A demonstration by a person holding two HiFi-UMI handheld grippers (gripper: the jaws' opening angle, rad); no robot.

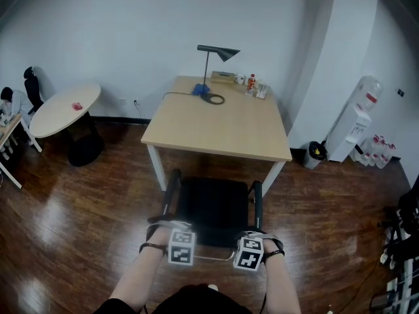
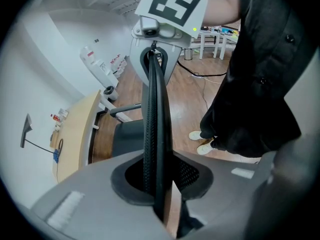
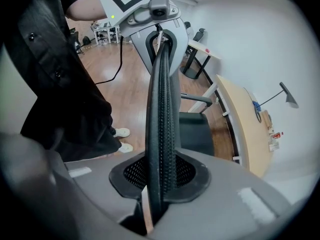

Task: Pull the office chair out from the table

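The black office chair (image 1: 213, 205) stands in front of the wooden table (image 1: 216, 126), its seat partly under the near edge. Both grippers point down onto the top edge of the chair's mesh back. My left gripper (image 1: 181, 248) is shut on that edge near its left end, my right gripper (image 1: 249, 254) near its right end. In the left gripper view the back's rim (image 2: 152, 124) runs up between the jaws of my left gripper (image 2: 160, 184) toward the other gripper (image 2: 155, 49). The right gripper view mirrors this: rim (image 3: 162, 109), right gripper (image 3: 160, 184), left gripper (image 3: 160, 39).
A desk lamp (image 1: 213, 54) and small bottles (image 1: 252, 84) stand at the table's far end. A round white table (image 1: 65, 110) is at the left, a water dispenser (image 1: 360, 116) and a bin (image 1: 316, 154) at the right. The person's shoes (image 2: 202, 141) stand close behind the chair.
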